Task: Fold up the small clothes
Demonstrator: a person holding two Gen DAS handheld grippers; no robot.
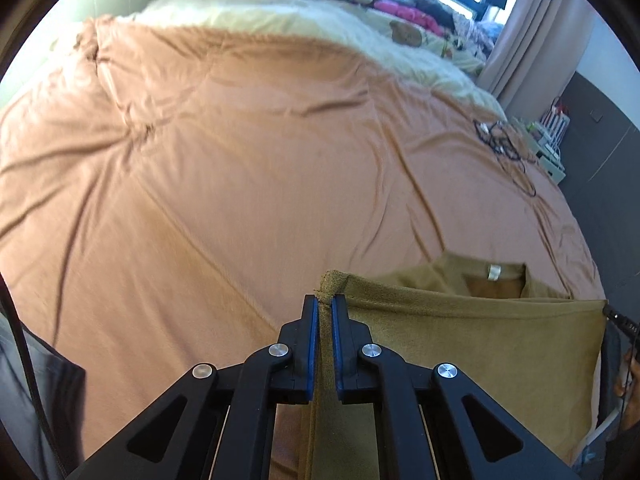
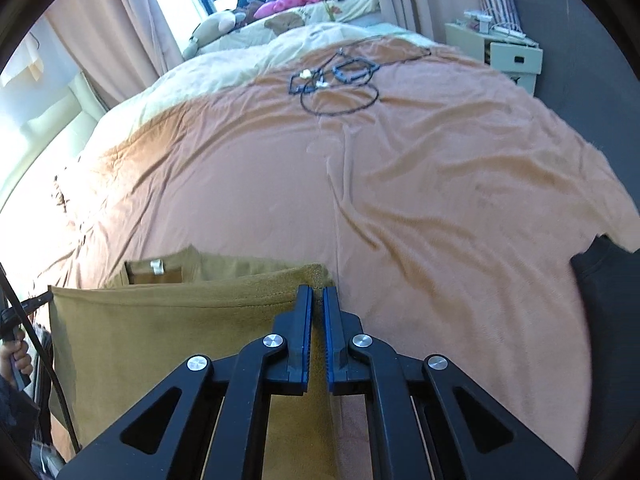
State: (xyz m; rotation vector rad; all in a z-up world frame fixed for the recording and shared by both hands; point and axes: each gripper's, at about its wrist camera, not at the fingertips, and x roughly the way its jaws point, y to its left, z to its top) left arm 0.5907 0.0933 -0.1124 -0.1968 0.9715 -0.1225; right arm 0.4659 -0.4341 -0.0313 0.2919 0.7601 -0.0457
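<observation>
Rumpled orange bedspread [image 2: 400, 184] with a tangled black cable [image 2: 340, 80], cream blanket [image 1: 280, 20] beyond, curtains [image 1: 532, 28].

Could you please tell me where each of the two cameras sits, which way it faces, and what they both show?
Left wrist: rides the left gripper, looking down across the orange bedspread; its fingers pinch one corner of the mustard shirt.
Right wrist: rides the right gripper, facing likewise; a hand shows at left.
Shared: the shirt stretched between both grippers, the black cable, the window end.
</observation>
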